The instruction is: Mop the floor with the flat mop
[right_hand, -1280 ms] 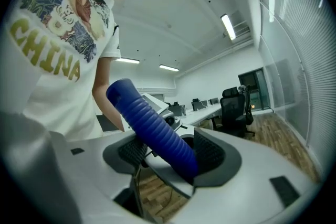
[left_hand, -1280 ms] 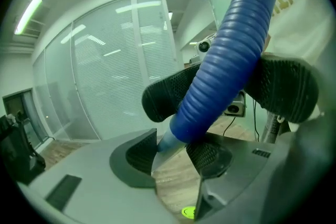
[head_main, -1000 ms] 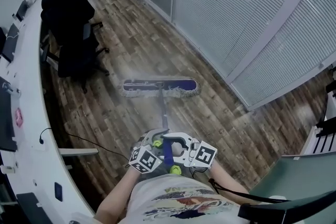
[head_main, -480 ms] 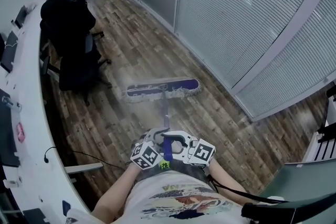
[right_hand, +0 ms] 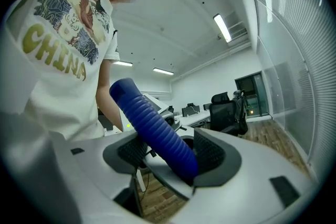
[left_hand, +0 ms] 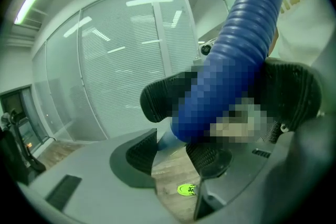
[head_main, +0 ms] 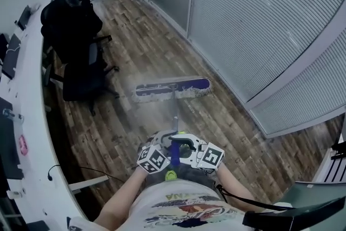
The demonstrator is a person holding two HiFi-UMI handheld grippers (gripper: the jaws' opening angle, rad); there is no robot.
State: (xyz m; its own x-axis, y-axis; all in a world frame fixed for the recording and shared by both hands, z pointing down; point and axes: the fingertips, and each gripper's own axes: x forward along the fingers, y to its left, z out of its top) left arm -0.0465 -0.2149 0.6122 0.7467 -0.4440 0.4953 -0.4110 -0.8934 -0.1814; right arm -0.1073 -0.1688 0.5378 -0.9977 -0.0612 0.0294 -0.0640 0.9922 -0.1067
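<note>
The flat mop's head (head_main: 172, 88), blue with a pale fringe, lies across the wooden floor (head_main: 151, 46) ahead of me. Its thin pole (head_main: 175, 116) runs back to a blue ribbed handle (head_main: 174, 155) at my waist. In the head view my left gripper (head_main: 165, 143) and right gripper (head_main: 184, 150) sit close together on that handle. The handle (left_hand: 239, 44) crosses the left gripper view, and the left gripper (left_hand: 173, 153) is shut on its lower end. In the right gripper view the right gripper (right_hand: 172, 157) is shut on the handle (right_hand: 157, 131).
A black office chair (head_main: 81, 57) stands left of the mop head, beside a long curved white desk (head_main: 32, 116). A glass partition with blinds (head_main: 259, 24) runs along the right. A thin cable (head_main: 92, 170) trails on the floor by the desk.
The mop head and both grippers have moved forward along the floor together, further down the partition; the chair now sits closer. Both grips look the same.
</note>
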